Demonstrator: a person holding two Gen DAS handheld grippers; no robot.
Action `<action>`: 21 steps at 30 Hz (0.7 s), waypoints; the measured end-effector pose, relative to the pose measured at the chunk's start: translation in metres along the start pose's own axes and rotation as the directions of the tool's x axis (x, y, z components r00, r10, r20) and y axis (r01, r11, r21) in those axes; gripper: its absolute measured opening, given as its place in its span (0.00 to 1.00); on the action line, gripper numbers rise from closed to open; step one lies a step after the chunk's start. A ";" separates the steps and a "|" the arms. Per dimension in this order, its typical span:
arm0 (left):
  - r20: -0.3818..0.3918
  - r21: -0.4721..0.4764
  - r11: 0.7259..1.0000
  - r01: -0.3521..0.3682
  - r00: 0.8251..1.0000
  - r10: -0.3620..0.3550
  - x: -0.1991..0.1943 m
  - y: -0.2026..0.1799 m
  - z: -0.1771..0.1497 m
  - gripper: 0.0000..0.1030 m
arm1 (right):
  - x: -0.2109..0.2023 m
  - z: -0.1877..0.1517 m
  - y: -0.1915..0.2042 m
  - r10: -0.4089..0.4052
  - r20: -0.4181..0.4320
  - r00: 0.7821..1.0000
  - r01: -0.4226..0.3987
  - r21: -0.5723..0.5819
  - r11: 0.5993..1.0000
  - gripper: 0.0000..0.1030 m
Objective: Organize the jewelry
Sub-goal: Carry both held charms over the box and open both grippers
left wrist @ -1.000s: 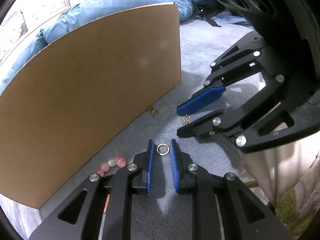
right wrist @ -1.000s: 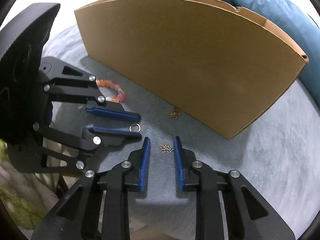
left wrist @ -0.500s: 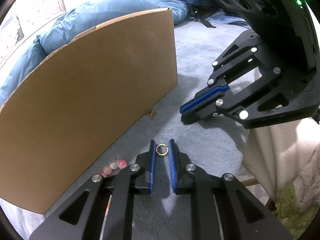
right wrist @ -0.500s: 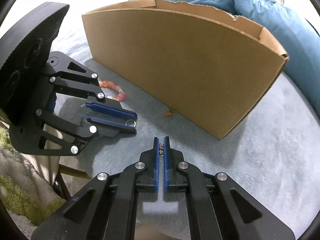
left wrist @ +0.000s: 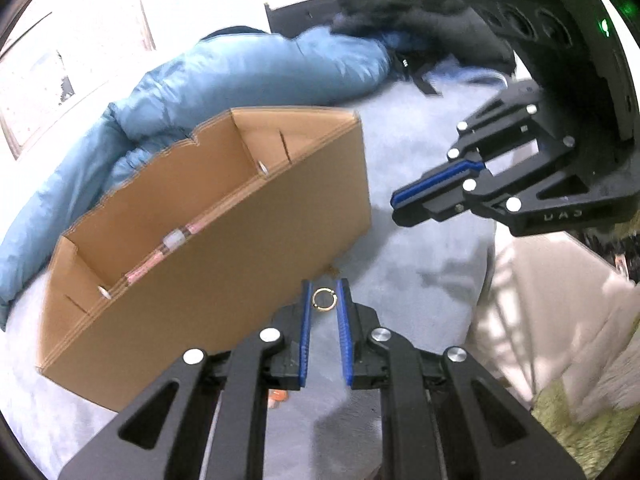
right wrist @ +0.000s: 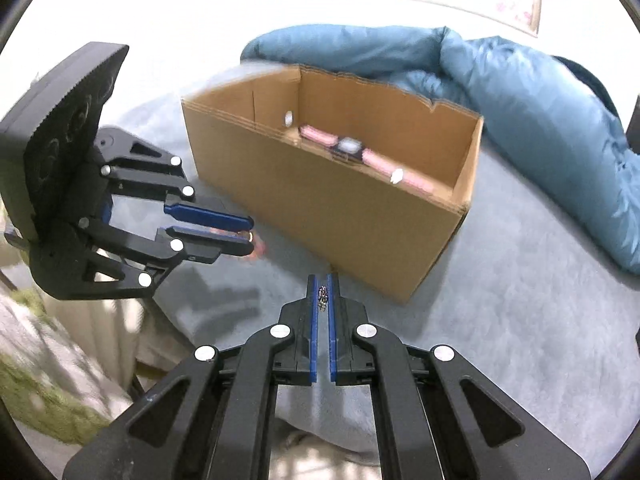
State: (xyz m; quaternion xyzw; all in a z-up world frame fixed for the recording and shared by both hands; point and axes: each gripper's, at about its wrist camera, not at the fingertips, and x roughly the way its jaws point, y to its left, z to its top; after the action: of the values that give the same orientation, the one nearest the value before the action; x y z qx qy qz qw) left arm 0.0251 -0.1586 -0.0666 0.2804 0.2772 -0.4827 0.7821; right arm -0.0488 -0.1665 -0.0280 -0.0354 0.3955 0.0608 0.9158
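A small gold ring (left wrist: 323,300) is pinched near the tips of the left gripper (left wrist: 324,294), with the blue pads pressed on its two sides. It is held by its edges, most likely so that it cannot slip out while it is carried. A tiny bunch of chain (right wrist: 322,295) is squeezed between the pads of the right gripper (right wrist: 322,292), which are shut almost all the way, because the chain is so thin. Both grippers are held up in the air above the grey blanket (right wrist: 520,300), side by side but apart, so the two pieces are kept from getting mixed up. Just past them, an open brown cardboard box (right wrist: 332,208) is seen on the blanket. Something pink and white (right wrist: 352,146) is lying in the box along its near wall, and it looks like a watch, though it is too blurry to be sure. The box is probably where the jewelry is meant to be put, and its open top is left free so things can be dropped in from above. A few pink beads (right wrist: 258,249) are seen on the blanket by the box, just behind the left gripper's tips. A puffy blue quilt (right wrist: 540,112) is piled up behind the box.
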 end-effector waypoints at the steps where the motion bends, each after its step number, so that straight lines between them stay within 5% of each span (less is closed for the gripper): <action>1: 0.016 -0.007 1.000 -0.007 1.000 0.007 -0.007 0.003 0.005 0.11 | -0.009 0.004 -0.004 -0.001 0.023 1.000 0.001 0.003 1.000 0.02; 7: 0.129 -0.028 0.998 -0.059 0.990 0.062 -0.042 0.034 0.046 0.11 | -0.040 0.051 -0.011 -0.012 0.185 0.983 0.009 0.019 1.000 0.02; 11: 0.110 -0.020 0.994 -0.110 0.988 0.111 -0.028 0.057 0.063 0.11 | -0.037 0.077 -0.019 -0.047 0.248 0.968 0.032 0.063 0.997 0.02; 21: -0.061 -0.103 0.990 -0.096 0.994 0.090 0.037 0.097 0.066 0.12 | 0.037 0.091 -0.050 -0.124 0.111 0.986 0.103 0.183 0.978 0.03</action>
State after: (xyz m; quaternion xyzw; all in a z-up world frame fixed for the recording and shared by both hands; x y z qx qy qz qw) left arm 0.1380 -0.1906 -0.0306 0.2644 0.3107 -0.4224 0.8094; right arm 0.0486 -0.2029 0.0085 0.0273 0.3401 -0.0249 0.9396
